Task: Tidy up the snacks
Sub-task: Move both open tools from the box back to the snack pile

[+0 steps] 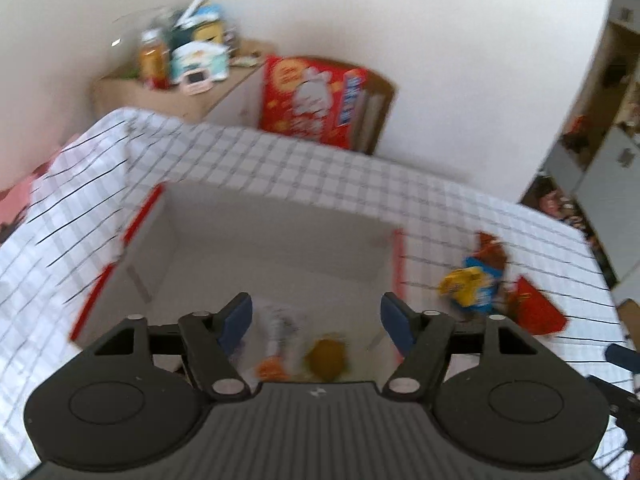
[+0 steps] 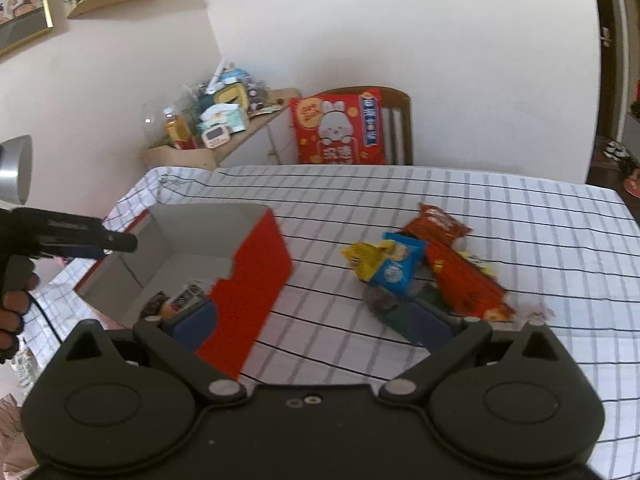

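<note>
My left gripper (image 1: 316, 320) hangs open over a red and white cardboard box (image 1: 280, 232). Nothing is between its blue pads. Below it, on the box floor, lie a yellow-brown pack (image 1: 325, 356), an orange one and a white one. In the right wrist view the left gripper (image 2: 124, 242) juts in over the box's far left corner. My right gripper (image 2: 312, 322) is wide open, low at the box's red side wall (image 2: 256, 280), with that wall near its left finger. A pile of snacks lies right of the box: a yellow pack (image 2: 366, 258), a blue pack (image 2: 396, 268) and long red packs (image 2: 464, 284).
The table wears a white checked cloth (image 2: 520, 216). Behind it stands a wooden chair with a red cushion (image 2: 340, 128). A cluttered low shelf (image 2: 208, 128) fills the back left corner. A person's hand (image 2: 12, 308) holds the left gripper at the left edge.
</note>
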Demonstrator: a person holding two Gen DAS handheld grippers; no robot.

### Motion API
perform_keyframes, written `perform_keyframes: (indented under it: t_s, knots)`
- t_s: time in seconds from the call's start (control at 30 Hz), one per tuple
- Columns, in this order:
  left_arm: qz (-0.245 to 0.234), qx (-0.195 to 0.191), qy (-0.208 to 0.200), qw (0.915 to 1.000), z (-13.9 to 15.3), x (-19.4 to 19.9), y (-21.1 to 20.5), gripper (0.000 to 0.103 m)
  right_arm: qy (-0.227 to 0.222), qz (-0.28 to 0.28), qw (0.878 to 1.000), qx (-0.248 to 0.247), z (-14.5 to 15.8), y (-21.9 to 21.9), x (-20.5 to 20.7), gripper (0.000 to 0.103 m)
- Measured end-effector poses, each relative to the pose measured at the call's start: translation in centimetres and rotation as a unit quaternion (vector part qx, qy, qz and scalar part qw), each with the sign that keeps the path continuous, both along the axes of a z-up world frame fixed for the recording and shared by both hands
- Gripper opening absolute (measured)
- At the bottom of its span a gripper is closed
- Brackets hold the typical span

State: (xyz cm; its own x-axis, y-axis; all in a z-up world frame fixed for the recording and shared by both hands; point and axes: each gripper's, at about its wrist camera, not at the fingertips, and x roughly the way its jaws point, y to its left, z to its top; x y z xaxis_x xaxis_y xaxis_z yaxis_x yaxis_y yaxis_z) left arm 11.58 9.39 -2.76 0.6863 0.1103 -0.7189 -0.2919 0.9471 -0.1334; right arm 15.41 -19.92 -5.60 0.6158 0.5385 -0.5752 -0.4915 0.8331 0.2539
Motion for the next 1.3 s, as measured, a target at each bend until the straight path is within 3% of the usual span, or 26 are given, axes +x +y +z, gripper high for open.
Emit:
perform_keyframes:
  t_s: [0.5,0.93,1.07,1.3]
  knots:
    - [-0.081,0.026,-0.019,0.9962,-1.6,4.4,-11.0,0.075,-0.005,-0.08,0.996,-0.036,-0.5,-9.3,2.5,0.101]
    - [-0.093,0.036,0.049,0.9938,-7.6,9.4,-16.5,0.075,0.037,-0.116,0.99,-0.068,-5.0,-13.7,7.9,0.097]
    - [-0.121,0.061,0.055,0.9892,-9.4,10.1,-18.7,0.075,0.058,-0.117,0.988,-0.077,-7.2,-14.0,9.7,0.087]
    - [-0.201,0.101,0.052,0.973,-11.6,11.3,-22.4,0.075,0.072,-0.072,0.99,-0.1,-10.2,-12.6,12.4,0.077]
